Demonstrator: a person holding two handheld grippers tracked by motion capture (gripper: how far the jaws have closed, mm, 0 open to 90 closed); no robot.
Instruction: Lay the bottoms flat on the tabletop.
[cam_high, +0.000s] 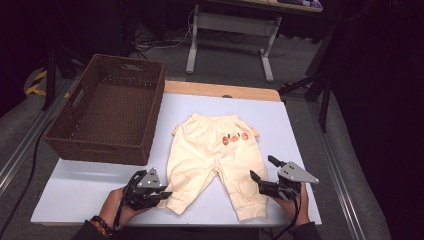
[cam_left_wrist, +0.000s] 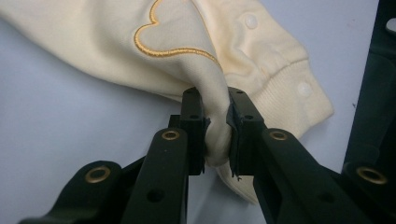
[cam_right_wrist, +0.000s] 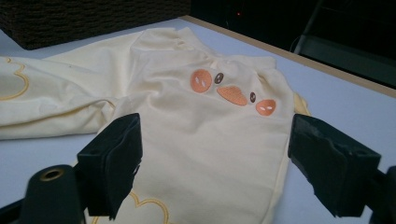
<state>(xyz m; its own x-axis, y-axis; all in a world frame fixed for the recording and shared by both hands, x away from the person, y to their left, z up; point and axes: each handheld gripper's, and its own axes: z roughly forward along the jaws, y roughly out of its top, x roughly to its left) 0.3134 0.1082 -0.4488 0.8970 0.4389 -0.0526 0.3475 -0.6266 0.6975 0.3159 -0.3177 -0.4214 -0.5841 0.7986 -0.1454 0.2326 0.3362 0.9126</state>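
Note:
Cream baby trousers with an orange duck face at the waist and a heart outline on each knee lie flat on the white table, legs toward me. My left gripper is at the outer edge of the left leg, just above the cuff. In the left gripper view it is shut, pinching a fold of the cream cloth between its pads. My right gripper is at the outer edge of the right leg by the knee. Its jaws stand open on either side of that leg, not pressing it.
A dark brown wicker basket stands on the table's left, beyond the left hand. The table's wooden far edge runs behind the trousers. A white desk frame stands on the floor farther back.

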